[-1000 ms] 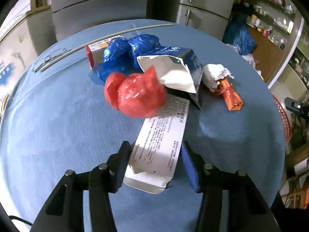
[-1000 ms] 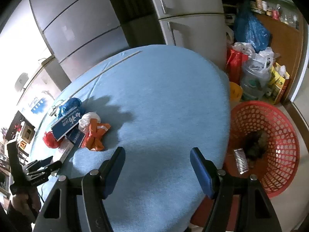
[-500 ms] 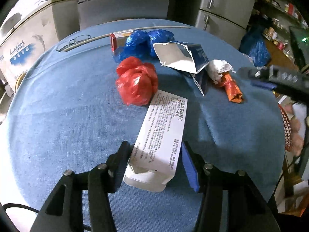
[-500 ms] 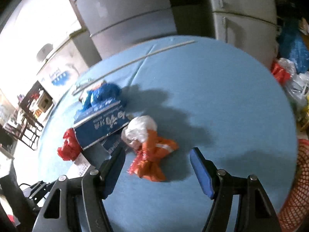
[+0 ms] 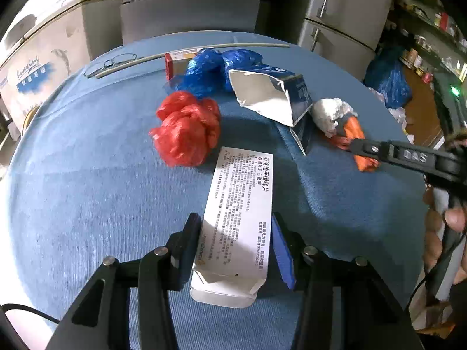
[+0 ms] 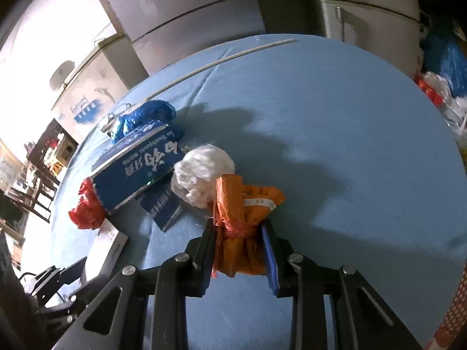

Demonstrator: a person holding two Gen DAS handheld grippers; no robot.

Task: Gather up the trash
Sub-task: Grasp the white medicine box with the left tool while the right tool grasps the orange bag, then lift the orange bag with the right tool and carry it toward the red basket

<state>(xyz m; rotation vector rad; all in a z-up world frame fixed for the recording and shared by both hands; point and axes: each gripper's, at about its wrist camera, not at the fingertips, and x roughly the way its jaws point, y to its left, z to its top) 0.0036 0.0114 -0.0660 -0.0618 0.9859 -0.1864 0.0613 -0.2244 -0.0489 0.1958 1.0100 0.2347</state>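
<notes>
My left gripper [image 5: 236, 250] has both fingers pressed on the sides of the white printed carton [image 5: 238, 218], near end of the blue table [image 5: 87, 204]. My right gripper [image 6: 239, 250] is closed around the knotted orange bag [image 6: 242, 218], fingers touching both sides, bag resting on the cloth. White crumpled bag [image 6: 201, 175] touches the orange one on its far left. Further left: blue toothpaste box [image 6: 137, 172], red bag [image 5: 186, 128], blue bags [image 5: 216, 70] at the far side. Red basket rim [image 6: 452, 315] at near right edge.
</notes>
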